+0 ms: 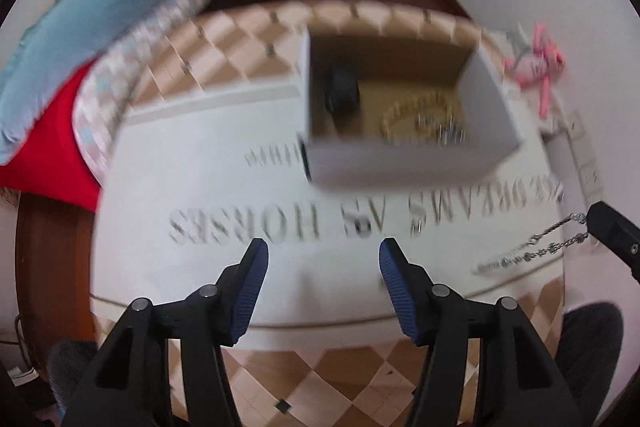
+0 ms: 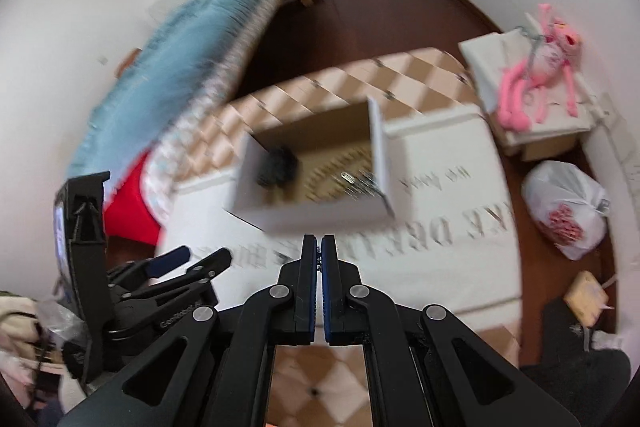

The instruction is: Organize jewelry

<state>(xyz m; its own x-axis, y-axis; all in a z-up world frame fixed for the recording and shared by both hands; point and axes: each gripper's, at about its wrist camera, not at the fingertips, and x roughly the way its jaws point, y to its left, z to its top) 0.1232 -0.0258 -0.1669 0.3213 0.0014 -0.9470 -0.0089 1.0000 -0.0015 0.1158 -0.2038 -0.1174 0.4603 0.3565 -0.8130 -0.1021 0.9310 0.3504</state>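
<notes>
With beads and metal pieces already lying in the open box point(image 1: 400, 151), the right tongs point(image 2: 319, 247) gripped a silver chain point(image 1: 556, 247) short of it, while the left tongs point(image 1: 324, 255) were spread wide, holding nothing.

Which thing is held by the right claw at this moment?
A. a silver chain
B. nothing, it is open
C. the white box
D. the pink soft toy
A. In the left wrist view the silver chain hangs from the tip of the right claw, and in the right wrist view its blue pads are pressed together with links of chain between them; the pink toy and the white box lie apart from it.
</notes>
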